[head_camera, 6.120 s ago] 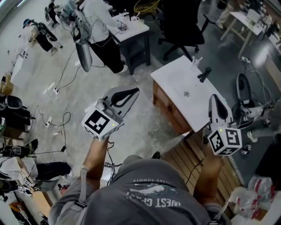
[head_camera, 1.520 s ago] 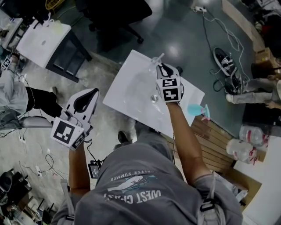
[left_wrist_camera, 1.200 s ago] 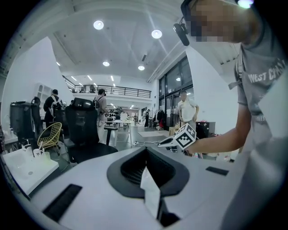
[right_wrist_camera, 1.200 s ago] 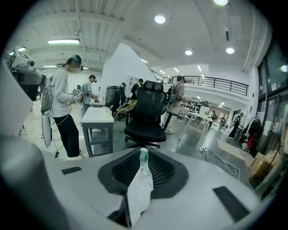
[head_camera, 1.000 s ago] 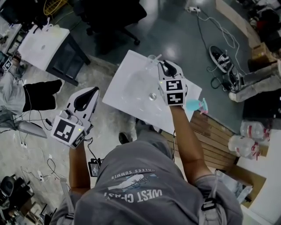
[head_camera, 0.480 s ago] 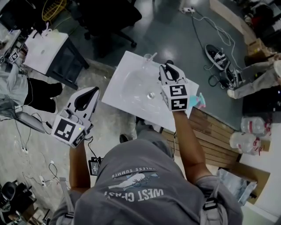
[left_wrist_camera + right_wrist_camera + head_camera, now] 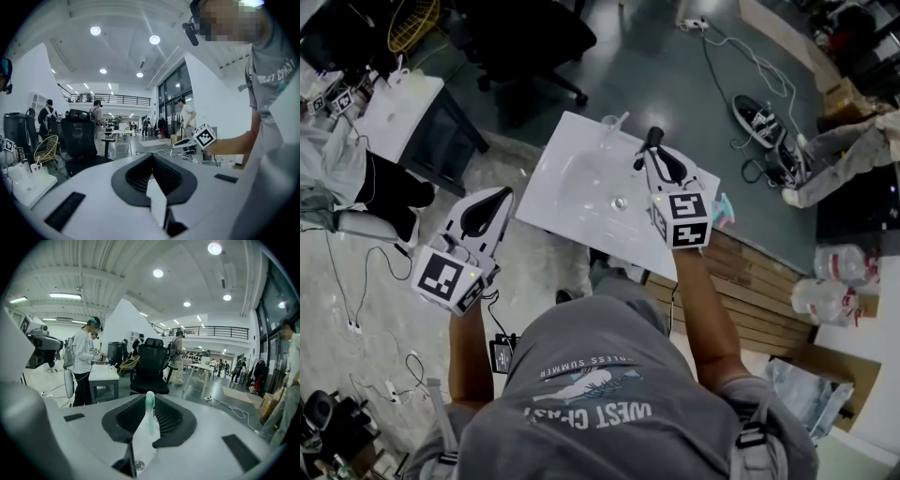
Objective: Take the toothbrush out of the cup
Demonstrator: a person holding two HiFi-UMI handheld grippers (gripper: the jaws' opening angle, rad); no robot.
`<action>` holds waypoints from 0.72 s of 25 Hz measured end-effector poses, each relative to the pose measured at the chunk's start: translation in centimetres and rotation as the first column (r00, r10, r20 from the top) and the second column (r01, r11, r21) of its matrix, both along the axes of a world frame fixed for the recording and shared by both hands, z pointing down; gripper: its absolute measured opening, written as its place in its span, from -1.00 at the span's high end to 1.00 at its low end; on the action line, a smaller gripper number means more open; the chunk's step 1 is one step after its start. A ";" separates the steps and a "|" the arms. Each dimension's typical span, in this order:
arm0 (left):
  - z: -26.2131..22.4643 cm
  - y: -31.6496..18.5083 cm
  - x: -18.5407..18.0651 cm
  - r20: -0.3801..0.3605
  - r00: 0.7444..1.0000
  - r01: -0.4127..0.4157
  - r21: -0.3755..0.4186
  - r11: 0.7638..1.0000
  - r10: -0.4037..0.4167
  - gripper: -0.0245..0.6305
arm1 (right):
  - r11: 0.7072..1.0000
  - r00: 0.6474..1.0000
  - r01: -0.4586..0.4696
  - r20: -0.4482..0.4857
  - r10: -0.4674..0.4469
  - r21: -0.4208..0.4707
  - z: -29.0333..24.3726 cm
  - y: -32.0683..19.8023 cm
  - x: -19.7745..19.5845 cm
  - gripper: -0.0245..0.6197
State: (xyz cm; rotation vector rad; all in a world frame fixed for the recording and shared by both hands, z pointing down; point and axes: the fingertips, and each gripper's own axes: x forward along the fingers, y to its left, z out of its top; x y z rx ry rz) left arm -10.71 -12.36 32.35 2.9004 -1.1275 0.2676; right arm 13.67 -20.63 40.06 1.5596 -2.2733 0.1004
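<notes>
The right gripper hangs over the right part of the white basin top. Its jaws are pinched on a green-and-white toothbrush that stands upright between them, out of the clear cup at the far edge. The left gripper is off to the left over the floor, tips together and holding nothing.

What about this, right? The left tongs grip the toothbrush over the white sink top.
Wrong side. It is the right tongs that grip the toothbrush over the white sink top, as the right gripper view shows. The left tongs hold nothing.
</notes>
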 end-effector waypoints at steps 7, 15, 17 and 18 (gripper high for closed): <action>-0.1 0.5 0.4 0.003 1.000 -0.006 0.000 1.000 0.006 0.93 | 1.000 1.000 0.010 0.021 -0.010 -0.003 0.0 1.1 0.2 0.69; 0.1 0.6 1.1 0.003 1.000 -0.016 0.000 1.000 0.016 0.93 | 1.000 1.000 0.011 0.024 -0.011 0.001 -0.1 1.3 0.5 0.68; 0.2 0.4 1.1 0.003 1.000 -0.017 -0.003 1.000 0.017 0.93 | 1.000 1.000 0.009 0.023 -0.009 -0.003 0.1 1.2 0.6 0.68; 0.2 0.2 1.1 0.002 1.000 -0.017 -0.004 1.000 0.017 0.93 | 1.000 1.000 0.009 0.023 -0.009 -0.006 0.1 1.1 0.6 0.68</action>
